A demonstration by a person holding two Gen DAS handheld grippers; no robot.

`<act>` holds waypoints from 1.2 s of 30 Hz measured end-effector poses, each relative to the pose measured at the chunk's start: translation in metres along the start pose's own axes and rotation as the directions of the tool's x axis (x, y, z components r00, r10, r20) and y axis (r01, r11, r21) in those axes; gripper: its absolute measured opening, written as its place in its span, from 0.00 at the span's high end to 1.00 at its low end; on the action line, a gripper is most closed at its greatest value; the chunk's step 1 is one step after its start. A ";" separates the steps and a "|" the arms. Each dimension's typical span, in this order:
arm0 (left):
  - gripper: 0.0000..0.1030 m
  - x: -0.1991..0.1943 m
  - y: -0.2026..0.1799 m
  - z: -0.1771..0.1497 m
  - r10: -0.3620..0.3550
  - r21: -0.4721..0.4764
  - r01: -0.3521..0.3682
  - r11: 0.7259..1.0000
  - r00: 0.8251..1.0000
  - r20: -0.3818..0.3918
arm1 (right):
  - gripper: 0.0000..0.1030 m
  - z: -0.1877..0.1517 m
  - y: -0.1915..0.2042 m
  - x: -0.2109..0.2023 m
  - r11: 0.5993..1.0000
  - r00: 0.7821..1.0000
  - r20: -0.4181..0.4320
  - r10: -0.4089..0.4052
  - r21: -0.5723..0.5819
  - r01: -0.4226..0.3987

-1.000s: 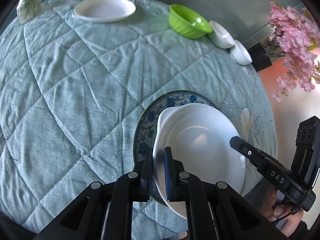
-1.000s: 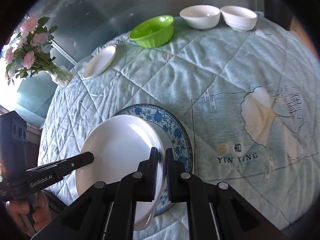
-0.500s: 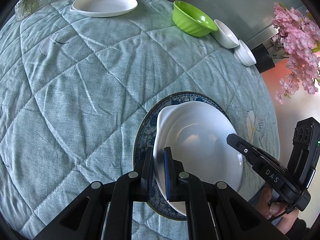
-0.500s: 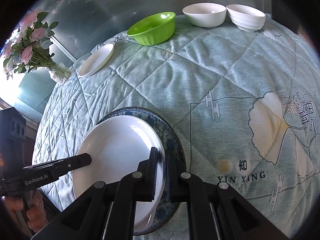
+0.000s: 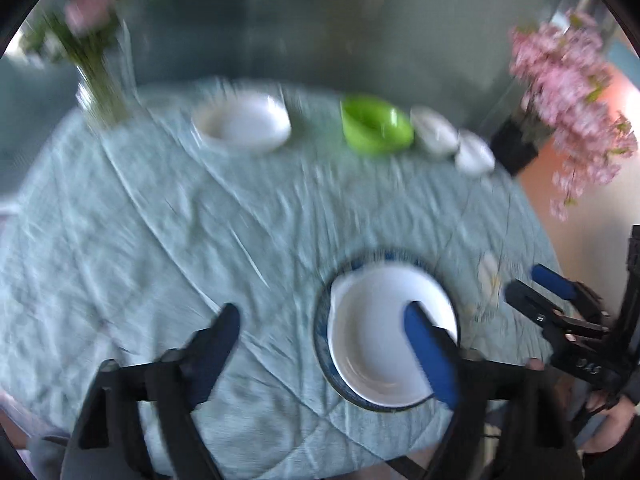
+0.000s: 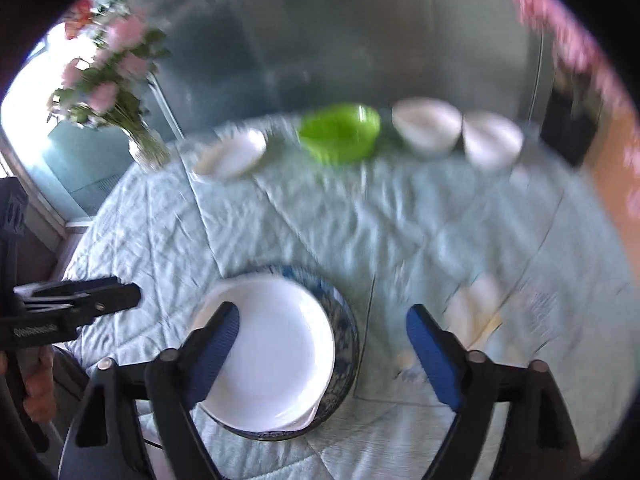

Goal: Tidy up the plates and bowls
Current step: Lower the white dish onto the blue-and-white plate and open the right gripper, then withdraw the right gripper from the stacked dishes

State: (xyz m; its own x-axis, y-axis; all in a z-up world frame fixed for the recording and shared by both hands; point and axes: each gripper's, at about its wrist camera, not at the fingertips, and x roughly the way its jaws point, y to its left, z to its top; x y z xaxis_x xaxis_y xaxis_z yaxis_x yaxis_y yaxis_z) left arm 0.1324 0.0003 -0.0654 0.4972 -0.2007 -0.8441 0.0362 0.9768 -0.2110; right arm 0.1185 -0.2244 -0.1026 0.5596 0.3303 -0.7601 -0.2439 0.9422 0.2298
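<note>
Round table under a quilted pale-green cloth (image 5: 160,240). Near edge: white shallow dish (image 5: 384,340) resting in a blue-patterned round plate (image 6: 344,320). Far edge, in a row: white oval plate (image 5: 244,124), glossy green bowl (image 5: 376,128), two white bowls (image 6: 426,128). Left gripper (image 5: 320,320) and right gripper (image 6: 320,320) above the stack, jaws opening wide, touching nothing. Both views blurred.
</note>
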 end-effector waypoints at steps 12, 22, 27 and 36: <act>0.15 -0.102 -0.008 -0.003 -0.015 0.019 0.014 1.000 0.998 0.058 | 0.12 0.015 0.030 -0.082 0.998 0.999 0.015 -0.046 -0.033 0.046; 0.16 -0.072 0.012 -0.070 -0.050 -0.073 0.043 0.996 0.994 -0.095 | 0.13 -0.058 0.041 -0.013 0.994 0.973 -0.210 0.093 -0.029 -0.102; 0.16 -0.057 0.029 -0.080 -0.049 -0.097 0.035 0.995 0.989 -0.141 | 0.13 -0.073 0.064 0.028 0.986 0.970 -0.240 0.033 -0.149 -0.070; 0.16 -0.028 0.061 -0.076 -0.060 -0.141 0.037 0.989 0.985 -0.164 | 0.12 -0.088 0.089 0.072 0.953 0.967 -0.244 -0.073 -0.302 -0.004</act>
State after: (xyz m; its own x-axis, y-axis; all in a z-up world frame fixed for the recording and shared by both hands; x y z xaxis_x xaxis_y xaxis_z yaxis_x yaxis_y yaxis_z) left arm 0.0547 0.0594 -0.0925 0.3450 -0.2684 -0.8994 -0.0679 0.9486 -0.3091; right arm 0.0677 -0.1222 -0.1902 0.3659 0.2370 -0.9000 -0.4739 0.8797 0.0390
